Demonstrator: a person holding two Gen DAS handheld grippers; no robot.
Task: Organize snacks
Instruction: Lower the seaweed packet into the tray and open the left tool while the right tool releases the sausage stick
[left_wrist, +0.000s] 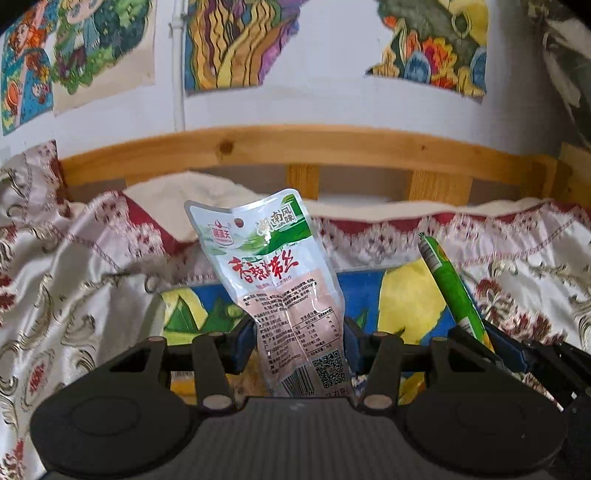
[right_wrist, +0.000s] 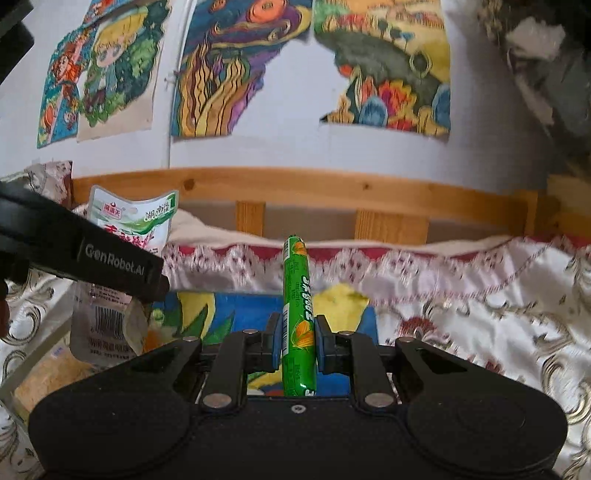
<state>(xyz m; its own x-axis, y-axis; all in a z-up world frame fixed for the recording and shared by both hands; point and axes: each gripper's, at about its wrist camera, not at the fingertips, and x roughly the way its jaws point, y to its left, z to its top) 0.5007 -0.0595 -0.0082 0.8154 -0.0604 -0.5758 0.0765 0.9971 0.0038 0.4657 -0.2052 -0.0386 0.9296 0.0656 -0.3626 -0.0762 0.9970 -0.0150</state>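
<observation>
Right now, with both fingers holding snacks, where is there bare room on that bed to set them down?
The patterned bedspread right of the green sausage stick lies bare up to the wooden rail. The colourful blue-and-yellow sheet between the snacks is partly open. The left is crowded: the seaweed packet hangs over a box.

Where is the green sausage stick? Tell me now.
The green sausage stick stands upright, clamped in the right tongs, centre of the right wrist view, right of the white pouch.

Snack pouch (left_wrist: 280, 295) left of sausage stick (left_wrist: 452, 291).
</observation>
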